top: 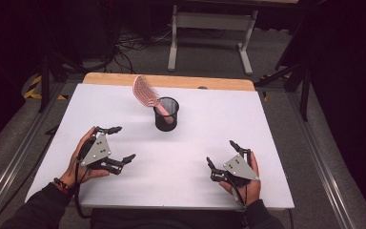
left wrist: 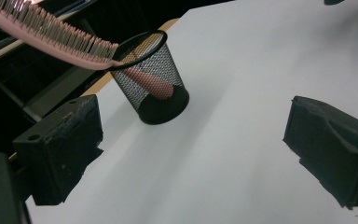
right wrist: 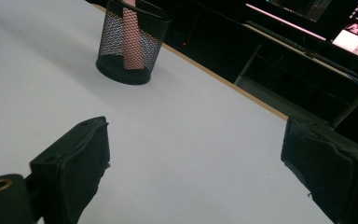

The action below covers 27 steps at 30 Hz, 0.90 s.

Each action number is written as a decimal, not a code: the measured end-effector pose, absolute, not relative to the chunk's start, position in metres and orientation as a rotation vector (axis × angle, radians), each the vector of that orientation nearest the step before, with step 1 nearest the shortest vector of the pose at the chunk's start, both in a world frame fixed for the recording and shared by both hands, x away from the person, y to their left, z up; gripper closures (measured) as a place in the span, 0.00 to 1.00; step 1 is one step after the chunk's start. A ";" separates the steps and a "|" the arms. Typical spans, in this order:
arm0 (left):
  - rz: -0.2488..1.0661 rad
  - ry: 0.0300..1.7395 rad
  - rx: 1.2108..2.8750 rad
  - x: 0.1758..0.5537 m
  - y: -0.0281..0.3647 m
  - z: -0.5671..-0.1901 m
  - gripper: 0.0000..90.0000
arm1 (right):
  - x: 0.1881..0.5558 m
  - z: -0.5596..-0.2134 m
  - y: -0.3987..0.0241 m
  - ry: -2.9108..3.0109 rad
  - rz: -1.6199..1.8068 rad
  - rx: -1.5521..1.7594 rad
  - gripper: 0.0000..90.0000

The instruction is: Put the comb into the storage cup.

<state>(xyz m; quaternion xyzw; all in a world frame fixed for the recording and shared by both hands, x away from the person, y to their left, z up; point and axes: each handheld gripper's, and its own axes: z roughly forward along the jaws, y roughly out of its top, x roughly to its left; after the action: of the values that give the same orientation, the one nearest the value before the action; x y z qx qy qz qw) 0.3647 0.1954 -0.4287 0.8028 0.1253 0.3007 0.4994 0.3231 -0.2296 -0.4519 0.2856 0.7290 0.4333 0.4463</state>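
High view first: my left gripper (top: 122,144) rests low over the near-left part of the white worktop (top: 195,157), held in a hand (top: 78,160), and its jaws stand wide apart with nothing between them. My right gripper (top: 222,154) sits at the near-right, in the other hand (top: 248,183), jaws likewise spread and empty. Both are well apart from the black wire-mesh cup (top: 166,114), which stands upright toward the far middle of the worktop.

A pink plastic hairbrush (top: 146,91) stands handle-down inside that cup, its bristled head leaning out over the rim to the far left (the handle shows through the mesh).

Left gripper view puts the mesh cup (left wrist: 154,86) ahead of my jaws and a little to the left, the hairbrush (left wrist: 51,35) slanting up out of it. Right gripper view shows the cup (right wrist: 129,42) off to the upper left, with the pink handle (right wrist: 133,44) upright inside and bare white worktop (right wrist: 191,154) between my jaws.
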 end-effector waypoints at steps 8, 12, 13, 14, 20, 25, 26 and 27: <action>0.712 0.314 1.970 0.362 0.203 -0.440 0.05 | 0.323 -0.451 -0.230 1.804 1.078 0.711 0.09; 0.702 0.318 1.985 0.360 0.205 -0.444 0.05 | 0.323 -0.451 -0.231 1.804 1.077 0.710 0.09; 0.695 0.320 1.986 0.360 0.206 -0.445 0.05 | 0.323 -0.451 -0.231 1.804 1.077 0.711 0.09; 0.691 0.324 1.987 0.359 0.207 -0.445 0.05 | 0.323 -0.451 -0.231 1.805 1.078 0.711 0.09; 0.691 0.350 1.978 0.357 0.215 -0.450 0.04 | 0.323 -0.451 -0.231 1.806 1.078 0.710 0.09; 0.681 0.366 1.987 0.357 0.222 -0.454 0.04 | 0.323 -0.451 -0.231 1.805 1.084 0.712 0.09; 0.693 0.360 1.996 0.357 0.223 -0.455 0.04 | 0.323 -0.451 -0.231 1.807 1.086 0.712 0.09; 0.702 0.368 1.992 0.357 0.225 -0.456 0.04 | 0.323 -0.451 -0.231 1.810 1.082 0.713 0.09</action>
<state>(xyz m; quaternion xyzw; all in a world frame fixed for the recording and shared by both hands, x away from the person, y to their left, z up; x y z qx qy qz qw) 0.3565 0.2251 -0.4558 0.8159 0.1508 0.2874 0.4785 0.3232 -0.2314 -0.4505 0.2873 0.7293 0.4360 0.4422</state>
